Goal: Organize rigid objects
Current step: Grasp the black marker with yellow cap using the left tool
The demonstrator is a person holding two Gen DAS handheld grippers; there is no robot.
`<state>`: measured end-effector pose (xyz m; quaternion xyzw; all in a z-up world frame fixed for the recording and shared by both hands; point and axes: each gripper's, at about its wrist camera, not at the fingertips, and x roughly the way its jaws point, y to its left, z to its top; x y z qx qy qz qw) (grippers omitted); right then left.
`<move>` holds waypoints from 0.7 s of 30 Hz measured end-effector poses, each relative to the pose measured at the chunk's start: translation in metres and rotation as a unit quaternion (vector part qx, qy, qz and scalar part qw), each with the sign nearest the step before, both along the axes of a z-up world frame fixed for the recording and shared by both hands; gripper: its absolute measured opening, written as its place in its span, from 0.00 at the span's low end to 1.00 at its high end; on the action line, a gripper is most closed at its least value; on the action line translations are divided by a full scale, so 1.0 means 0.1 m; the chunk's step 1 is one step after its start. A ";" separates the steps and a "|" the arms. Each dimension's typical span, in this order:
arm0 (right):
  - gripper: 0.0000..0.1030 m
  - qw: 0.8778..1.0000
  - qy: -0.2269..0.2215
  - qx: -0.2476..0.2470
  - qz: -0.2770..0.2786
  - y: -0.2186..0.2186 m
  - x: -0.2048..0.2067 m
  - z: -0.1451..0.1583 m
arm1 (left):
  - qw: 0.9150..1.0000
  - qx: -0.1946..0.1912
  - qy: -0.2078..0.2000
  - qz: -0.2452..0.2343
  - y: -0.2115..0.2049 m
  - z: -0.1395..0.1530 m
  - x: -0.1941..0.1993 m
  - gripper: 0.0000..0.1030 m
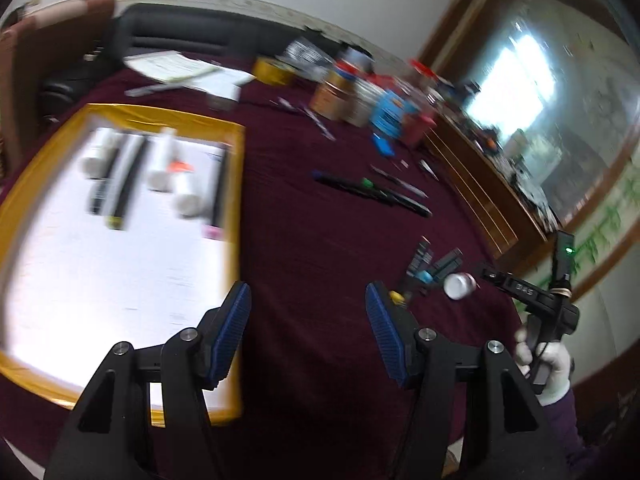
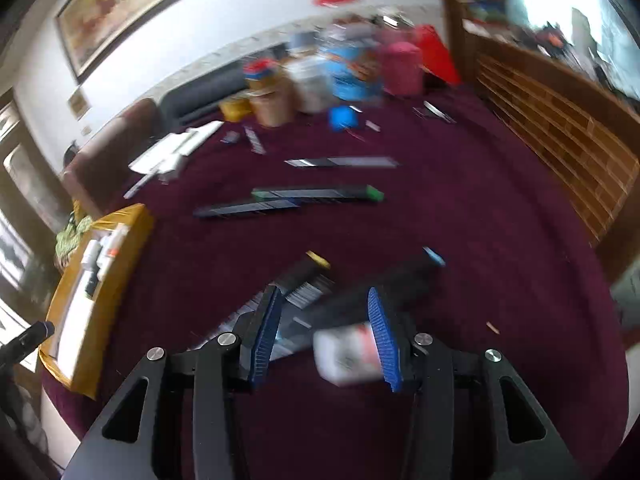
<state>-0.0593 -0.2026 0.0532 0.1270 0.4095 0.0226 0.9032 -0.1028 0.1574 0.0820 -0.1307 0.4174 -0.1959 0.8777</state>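
The white bottle (image 2: 346, 356) sat low center in the right wrist view, against one pad of the right gripper (image 2: 326, 338) — jaws spread, nothing grasped. It could roll off. Left gripper (image 1: 308, 332) hung released near the tray (image 1: 160, 118).

Maroon table (image 1: 320, 240) — tray (image 1: 160, 114), pens (image 1: 372, 190), jars (image 1: 332, 94)

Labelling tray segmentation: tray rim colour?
Golden yellow rim on the tray, white inside; clearest in left wrist view.
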 end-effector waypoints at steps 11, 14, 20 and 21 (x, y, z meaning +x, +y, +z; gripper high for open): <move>0.42 0.992 0.042 0.111 0.043 -0.06 0.08 -0.39 | 0.997 0.058 0.015 -0.049 -0.74 -0.04 -0.04 0.57; 0.42 0.979 0.038 0.168 0.107 0.14 0.24 -0.41 | 0.994 0.085 0.004 -0.062 -0.87 -0.08 -0.03 0.57; 0.42 0.984 -0.031 0.165 0.065 -0.11 0.28 -0.23 | 0.986 0.116 0.001 -0.123 -1.36 -0.33 0.31 0.51; 0.42 0.985 -0.043 0.157 0.050 -0.19 0.27 -0.23 | 0.984 0.117 0.008 -0.135 -1.47 -0.38 0.40 0.44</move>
